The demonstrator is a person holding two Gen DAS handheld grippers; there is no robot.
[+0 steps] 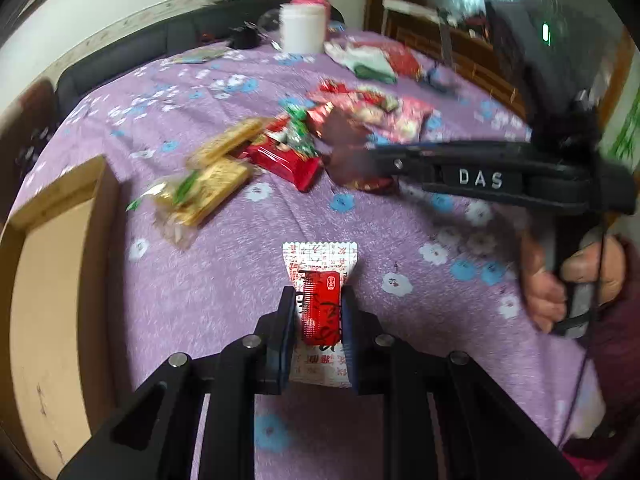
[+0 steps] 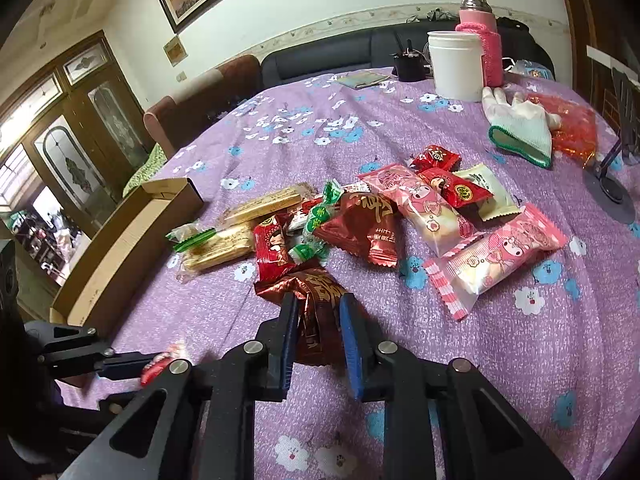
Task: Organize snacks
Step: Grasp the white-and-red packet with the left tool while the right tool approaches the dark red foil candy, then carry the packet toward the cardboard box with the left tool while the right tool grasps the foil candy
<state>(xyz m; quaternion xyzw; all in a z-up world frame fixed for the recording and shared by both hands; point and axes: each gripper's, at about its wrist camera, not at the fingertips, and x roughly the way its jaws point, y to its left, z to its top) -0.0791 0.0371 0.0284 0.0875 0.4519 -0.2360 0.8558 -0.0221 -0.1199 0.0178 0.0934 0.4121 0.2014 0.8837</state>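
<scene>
Gripping one red sachet (image 1: 320, 308) in left gripper (image 1: 318, 292) and a brown packet (image 2: 316, 300) in right gripper (image 2: 318, 304), w/ cardboard box (image 2: 120, 248) appearing bare and approx. all of the snack pile (image 2: 380, 216) left to sort.

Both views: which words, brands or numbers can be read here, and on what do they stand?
"DAS": raised letters on the right gripper, seen in the left view.
Red-and-white packet in the left gripper: Chinese print, unreadable.
Dark red packet in the right gripper: gold characters, unreadable.
Pile wrappers: too small.
</scene>
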